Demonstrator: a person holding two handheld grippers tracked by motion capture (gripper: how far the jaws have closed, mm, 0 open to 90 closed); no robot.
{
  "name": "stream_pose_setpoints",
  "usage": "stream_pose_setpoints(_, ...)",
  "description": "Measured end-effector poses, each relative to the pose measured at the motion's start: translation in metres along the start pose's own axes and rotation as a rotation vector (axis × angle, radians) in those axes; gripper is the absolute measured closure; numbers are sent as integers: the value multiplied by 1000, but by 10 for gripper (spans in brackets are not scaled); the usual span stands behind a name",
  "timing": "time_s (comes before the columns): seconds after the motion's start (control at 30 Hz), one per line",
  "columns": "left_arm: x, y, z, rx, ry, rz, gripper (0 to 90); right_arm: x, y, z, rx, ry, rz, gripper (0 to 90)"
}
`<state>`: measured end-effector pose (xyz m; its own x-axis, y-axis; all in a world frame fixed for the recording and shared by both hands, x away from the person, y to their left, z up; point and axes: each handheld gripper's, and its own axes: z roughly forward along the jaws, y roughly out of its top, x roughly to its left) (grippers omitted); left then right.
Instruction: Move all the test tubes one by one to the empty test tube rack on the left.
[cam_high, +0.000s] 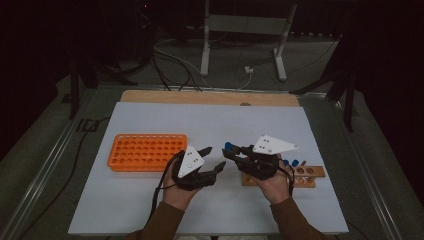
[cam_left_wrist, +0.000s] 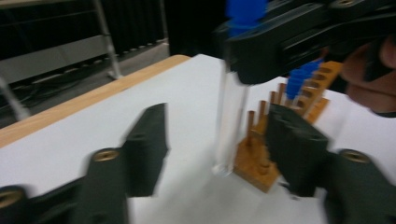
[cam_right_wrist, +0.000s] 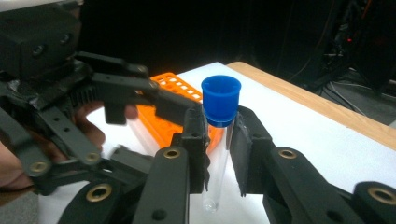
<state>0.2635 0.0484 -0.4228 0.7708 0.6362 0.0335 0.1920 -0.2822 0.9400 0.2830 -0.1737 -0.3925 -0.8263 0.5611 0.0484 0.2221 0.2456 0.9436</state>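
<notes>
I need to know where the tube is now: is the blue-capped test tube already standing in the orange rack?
No, the right gripper holds the test tube above the table, and the orange rack is empty.

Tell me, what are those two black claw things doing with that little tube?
A person is holding a gripper in each hand over a white table. The right gripper has its jaws shut on a clear test tube with a blue cap, held upright above the table. The left gripper is open, with its jaws either side of that tube, as if to take it. An orange tube rack sits to the left, and a wooden rack with more blue-capped tubes sits to the right.
</notes>
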Motion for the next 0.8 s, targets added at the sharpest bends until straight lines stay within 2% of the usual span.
stream_pose_setpoints(0.17, -2, 0, 3, 10, -7, 16, 641, 4, -1, 5, 5, 18, 0, 759)
stream_pose_setpoints(0.3, -1, 0, 3, 14, -6, 25, 734, 5, -2, 6, 6, 33, -1, 760)
stream_pose_setpoints(0.37, -2, 0, 3, 15, -15, 31, 775, 5, -2, 6, 6, 34, 1, 760)
stream_pose_setpoints(0.5, -2, 0, 4, 20, -11, 46, 783, 4, -2, 5, 15, 45, 7, 746)
stream_pose_setpoints(0.6, 0, -1, 4, 20, -4, 38, 784, 1, -2, 1, 6, 53, 25, 634)
stream_pose_setpoints(0.67, 3, -1, 4, 19, 4, 29, 784, -1, -2, -2, -2, 50, 32, 512)
stream_pose_setpoints(0.7, 5, -1, 4, 16, 9, 21, 784, -2, -2, -4, -1, 41, 37, 436)
stream_pose_setpoints(0.8, 9, -2, 2, 9, 23, 6, 784, -4, -3, -8, -2, -10, 25, 313)
